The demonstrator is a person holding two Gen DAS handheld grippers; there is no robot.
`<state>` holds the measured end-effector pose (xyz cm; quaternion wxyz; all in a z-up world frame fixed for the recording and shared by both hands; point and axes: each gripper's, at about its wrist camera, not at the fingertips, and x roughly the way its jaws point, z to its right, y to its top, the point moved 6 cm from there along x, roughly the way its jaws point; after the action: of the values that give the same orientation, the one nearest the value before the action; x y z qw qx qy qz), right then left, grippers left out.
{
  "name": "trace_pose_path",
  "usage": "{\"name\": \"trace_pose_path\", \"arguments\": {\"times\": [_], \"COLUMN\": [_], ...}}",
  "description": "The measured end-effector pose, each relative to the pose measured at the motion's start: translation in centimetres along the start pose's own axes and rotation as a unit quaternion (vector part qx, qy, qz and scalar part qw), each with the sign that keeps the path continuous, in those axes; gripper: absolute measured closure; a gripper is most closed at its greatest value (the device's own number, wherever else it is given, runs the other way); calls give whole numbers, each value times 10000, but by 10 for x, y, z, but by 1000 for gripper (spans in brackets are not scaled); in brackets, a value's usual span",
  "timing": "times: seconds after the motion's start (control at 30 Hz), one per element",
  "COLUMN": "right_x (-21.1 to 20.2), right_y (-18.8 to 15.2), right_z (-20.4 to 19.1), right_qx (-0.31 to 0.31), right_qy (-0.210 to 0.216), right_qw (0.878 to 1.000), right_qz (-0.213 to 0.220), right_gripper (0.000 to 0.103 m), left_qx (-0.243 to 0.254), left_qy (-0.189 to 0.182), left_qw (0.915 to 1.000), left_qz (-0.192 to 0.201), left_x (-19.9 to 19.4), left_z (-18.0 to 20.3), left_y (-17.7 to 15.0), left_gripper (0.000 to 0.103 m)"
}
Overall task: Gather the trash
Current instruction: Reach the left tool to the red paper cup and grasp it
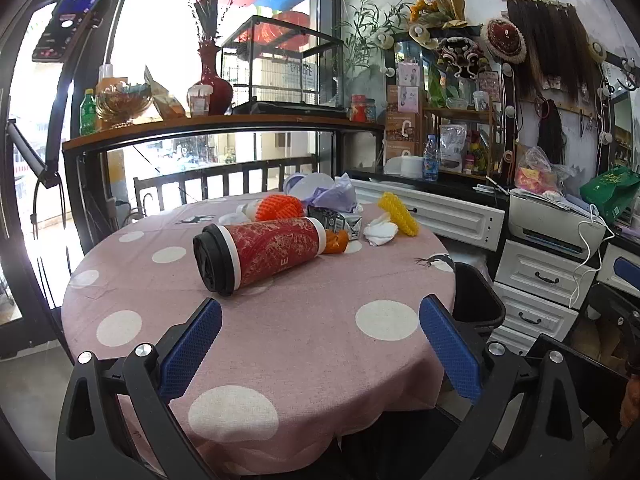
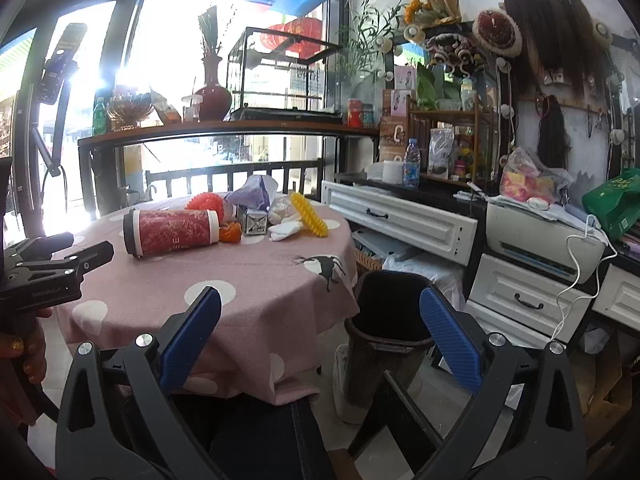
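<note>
Both tongs (image 1: 320, 344) (image 2: 320, 344) agape; cup (image 1: 260, 250) fronts trash pile (image 1: 344, 216).

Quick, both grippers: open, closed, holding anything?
Left gripper: open, holding nothing, above the table.
Right gripper: open, holding nothing, near the trash bin.

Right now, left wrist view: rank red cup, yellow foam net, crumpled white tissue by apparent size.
1. red cup, clearly largest, though also nearest the camera.
2. yellow foam net
3. crumpled white tissue
The last two look close in size; that order is unsure.
</note>
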<state>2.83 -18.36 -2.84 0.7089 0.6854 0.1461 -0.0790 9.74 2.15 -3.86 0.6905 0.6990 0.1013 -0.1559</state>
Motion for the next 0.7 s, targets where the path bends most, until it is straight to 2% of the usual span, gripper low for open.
{"name": "trace_pose_path", "arguments": {"times": [0.17,0.33,0.57,0.7], "right_x": [36,75,131,156], "right_y": [-9,-10,4,16], "right_z": [-4,-6,-7,-11], "right_qx": [-121,-182,-297,-253], "right_qy": [202,352,413,575], "right_qw": [9986,9960,9939,9913], "right_qz": [-467,-804,-974,-1159], "right_gripper": [5,5,5,5], "left_qx": [-6,286,625,813], "left_qy": [-210,-400,-661,-787], "left_qw": [9993,9970,9930,9879], "left_qz": [-300,-594,-749,-1056], "left_x": [26,52,79,97], "left_z": [-4,1,7,8], "left_y": [2,4,17,25], "left_gripper": [5,5,5,5]}}
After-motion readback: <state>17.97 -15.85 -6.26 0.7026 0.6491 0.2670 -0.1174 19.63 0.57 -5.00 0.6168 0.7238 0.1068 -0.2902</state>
